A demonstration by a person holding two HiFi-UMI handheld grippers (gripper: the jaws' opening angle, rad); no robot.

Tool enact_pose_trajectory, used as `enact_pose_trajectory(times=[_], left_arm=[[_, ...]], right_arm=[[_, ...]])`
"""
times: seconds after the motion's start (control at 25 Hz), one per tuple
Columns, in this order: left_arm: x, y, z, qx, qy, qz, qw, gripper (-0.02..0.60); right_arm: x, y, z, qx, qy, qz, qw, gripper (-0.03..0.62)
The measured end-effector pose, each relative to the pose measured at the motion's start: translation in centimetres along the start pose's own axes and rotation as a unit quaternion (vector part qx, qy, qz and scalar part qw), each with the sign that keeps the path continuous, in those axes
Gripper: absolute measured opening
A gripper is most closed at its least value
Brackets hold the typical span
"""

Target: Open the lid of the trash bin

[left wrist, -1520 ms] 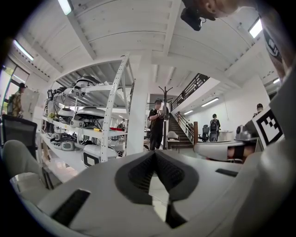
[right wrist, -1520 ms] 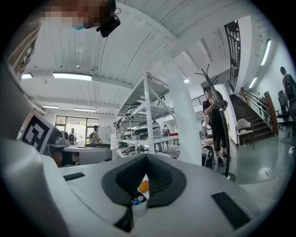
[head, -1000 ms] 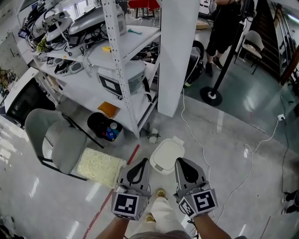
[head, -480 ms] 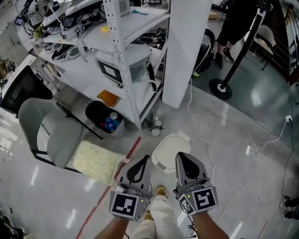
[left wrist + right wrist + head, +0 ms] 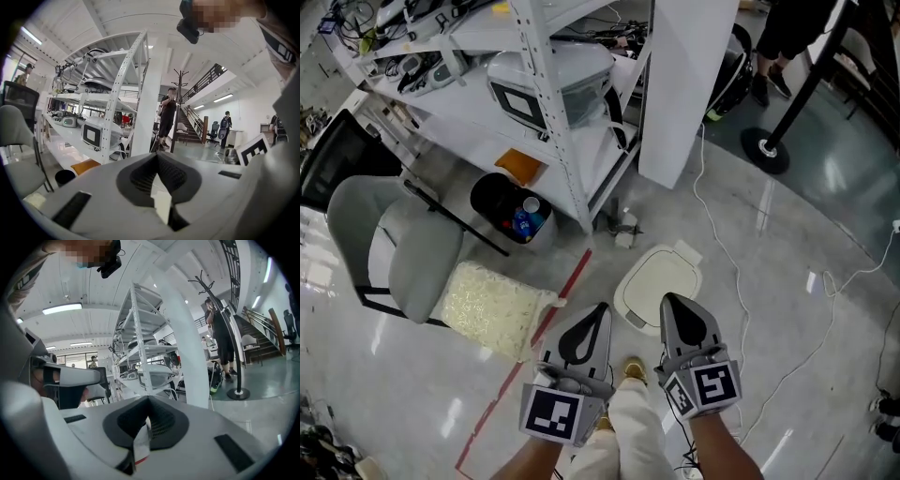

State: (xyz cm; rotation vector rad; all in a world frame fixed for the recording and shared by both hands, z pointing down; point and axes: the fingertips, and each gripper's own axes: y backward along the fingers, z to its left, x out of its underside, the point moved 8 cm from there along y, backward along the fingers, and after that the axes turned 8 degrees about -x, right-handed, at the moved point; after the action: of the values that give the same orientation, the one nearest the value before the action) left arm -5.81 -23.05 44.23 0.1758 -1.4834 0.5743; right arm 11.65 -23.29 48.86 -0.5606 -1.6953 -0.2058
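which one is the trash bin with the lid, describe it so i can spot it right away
Start at the tall white shelving rack and the white pillar beside it; on the floor just in front of them sits the trash bin. It is cream-white with its flat lid shut, unlike the open black bin beside the rack.

The trash bin (image 5: 659, 286) has a creamy white lid. The left tool (image 5: 596, 314) and the right tool (image 5: 671, 305) are pale grey with black ribbed pads, and each carries a cube, the left cube (image 5: 553, 412) and the right cube (image 5: 705, 387), patterned in black-and-white squares. The floor (image 5: 412, 394) is glossy light grey, crossed by a red tape line (image 5: 525, 366). The mat (image 5: 492, 307) is pale yellow with a nubbly texture. The chair (image 5: 403, 248) is grey on a black frame. The round bucket (image 5: 508, 211) is black, with something blue and white inside. The shelving rack (image 5: 553, 112) and the pillar (image 5: 684, 84) are white, the sheet (image 5: 523, 166) is orange, and the trousers (image 5: 633, 431) are cream.
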Motion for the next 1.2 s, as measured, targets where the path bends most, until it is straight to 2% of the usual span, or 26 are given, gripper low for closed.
enact_pose_trajectory(times=[0.2,0.32,0.56,0.76,0.96,1.2], left_arm=[[2.2,-0.4,0.2,-0.001,0.005,0.019,0.9998,-0.009],[3.4,-0.6,0.4,-0.008,0.007,0.001,0.9999,-0.009],[5.9,-0.3,0.6,-0.010,0.010,0.021,0.9997,-0.009],[7.0,-0.3,1.2,-0.023,0.014,0.005,0.9996,-0.009],[8.9,0.2,1.3,-0.016,0.013,0.051,0.9985,-0.009],[10.7,0.1,1.4,-0.021,0.021,0.053,0.9982,-0.009]], right_arm=[[3.3,-1.5,-0.9,0.001,-0.014,0.018,1.000,0.031],[5.3,-2.3,-1.6,0.001,-0.021,0.032,0.999,0.031],[10.7,-4.2,-3.3,0.004,-0.043,0.073,0.996,0.031],[15.0,-5.7,-4.0,0.020,-0.059,0.112,0.992,0.031],[19.8,-7.3,-4.0,0.024,-0.064,0.160,0.985,0.031],[24.3,-7.9,-4.4,0.023,-0.058,0.210,0.976,0.031]])
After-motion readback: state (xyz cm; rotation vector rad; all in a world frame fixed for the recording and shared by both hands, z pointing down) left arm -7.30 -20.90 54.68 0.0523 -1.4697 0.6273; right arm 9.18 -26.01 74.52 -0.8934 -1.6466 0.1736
